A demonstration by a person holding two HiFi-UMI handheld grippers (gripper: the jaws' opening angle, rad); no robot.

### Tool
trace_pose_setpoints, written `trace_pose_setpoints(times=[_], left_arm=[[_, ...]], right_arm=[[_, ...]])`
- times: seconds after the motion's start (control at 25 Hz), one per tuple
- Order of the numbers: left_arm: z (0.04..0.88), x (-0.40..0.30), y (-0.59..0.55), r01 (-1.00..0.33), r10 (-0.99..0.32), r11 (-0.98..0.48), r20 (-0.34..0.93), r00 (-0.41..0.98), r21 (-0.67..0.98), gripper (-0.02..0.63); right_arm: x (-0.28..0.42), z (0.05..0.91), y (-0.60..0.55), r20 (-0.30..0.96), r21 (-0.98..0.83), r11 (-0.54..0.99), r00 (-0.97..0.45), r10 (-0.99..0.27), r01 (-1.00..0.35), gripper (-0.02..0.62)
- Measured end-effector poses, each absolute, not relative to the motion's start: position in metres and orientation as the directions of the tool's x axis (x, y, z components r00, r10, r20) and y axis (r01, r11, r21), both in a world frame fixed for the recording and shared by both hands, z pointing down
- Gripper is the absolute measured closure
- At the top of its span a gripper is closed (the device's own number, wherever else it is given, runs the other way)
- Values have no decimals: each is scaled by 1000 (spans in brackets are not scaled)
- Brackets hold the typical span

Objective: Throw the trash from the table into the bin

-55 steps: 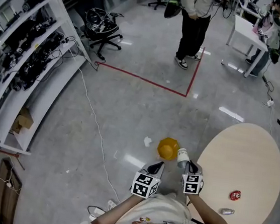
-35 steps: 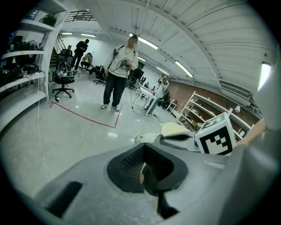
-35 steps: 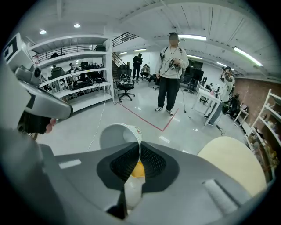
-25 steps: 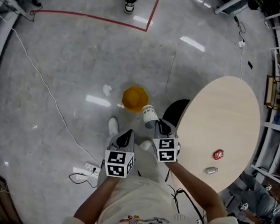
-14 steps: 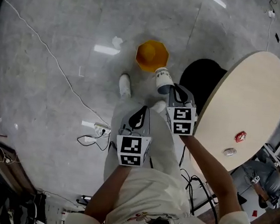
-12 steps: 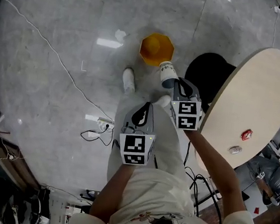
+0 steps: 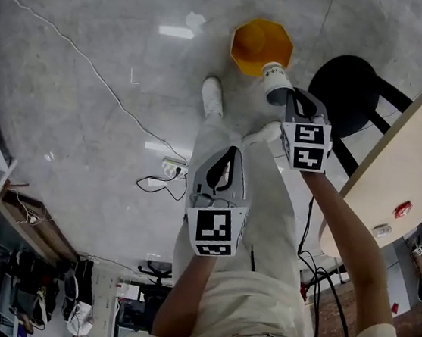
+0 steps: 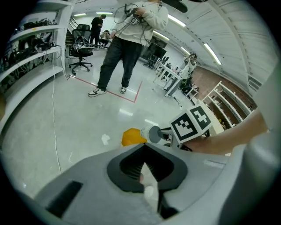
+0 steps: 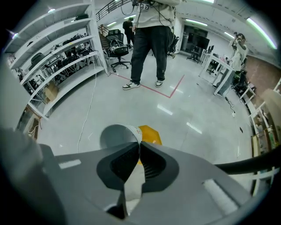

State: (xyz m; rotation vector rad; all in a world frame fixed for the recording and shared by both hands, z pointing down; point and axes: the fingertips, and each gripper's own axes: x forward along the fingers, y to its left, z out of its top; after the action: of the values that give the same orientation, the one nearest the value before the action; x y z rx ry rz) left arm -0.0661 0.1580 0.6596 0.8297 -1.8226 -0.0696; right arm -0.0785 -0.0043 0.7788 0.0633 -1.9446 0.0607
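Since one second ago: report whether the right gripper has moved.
Yes. The right gripper, holding the paper cup, has come down closer to the yellow bin on the floor.

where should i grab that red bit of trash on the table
Likely from straight above, tool jaws straddling the red trash across its middle. It lies small and low on the tabletop, near the edge, so a sideways approach would probably just push it along. The right tool holds a paper cup.

Polished grey floor (image 7: 53,152), red tape line (image 9: 172,90), white shelving (image 9: 61,57) at left, black office chair (image 9: 117,47), ceiling strip lights (image 8: 214,52).
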Motion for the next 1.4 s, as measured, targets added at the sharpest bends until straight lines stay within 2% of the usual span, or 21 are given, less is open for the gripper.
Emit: trace_pose_setpoints(times=[0.56, 0.96, 1.4], left_arm=[[728, -67, 126, -552, -544, 726, 833, -97, 410, 603], [779, -76, 114, -562, -544, 725, 831, -114, 397, 603], [792, -77, 108, -592, -547, 701, 832, -88, 398, 603]], right_arm=[[-89, 909, -28, 949, -27, 995, -314, -6, -100, 574], [-92, 986, -37, 959, -36, 992, -284, -1, -124, 574], [-95, 1045, -62, 972, -26, 979, -234, -22, -202, 573]])
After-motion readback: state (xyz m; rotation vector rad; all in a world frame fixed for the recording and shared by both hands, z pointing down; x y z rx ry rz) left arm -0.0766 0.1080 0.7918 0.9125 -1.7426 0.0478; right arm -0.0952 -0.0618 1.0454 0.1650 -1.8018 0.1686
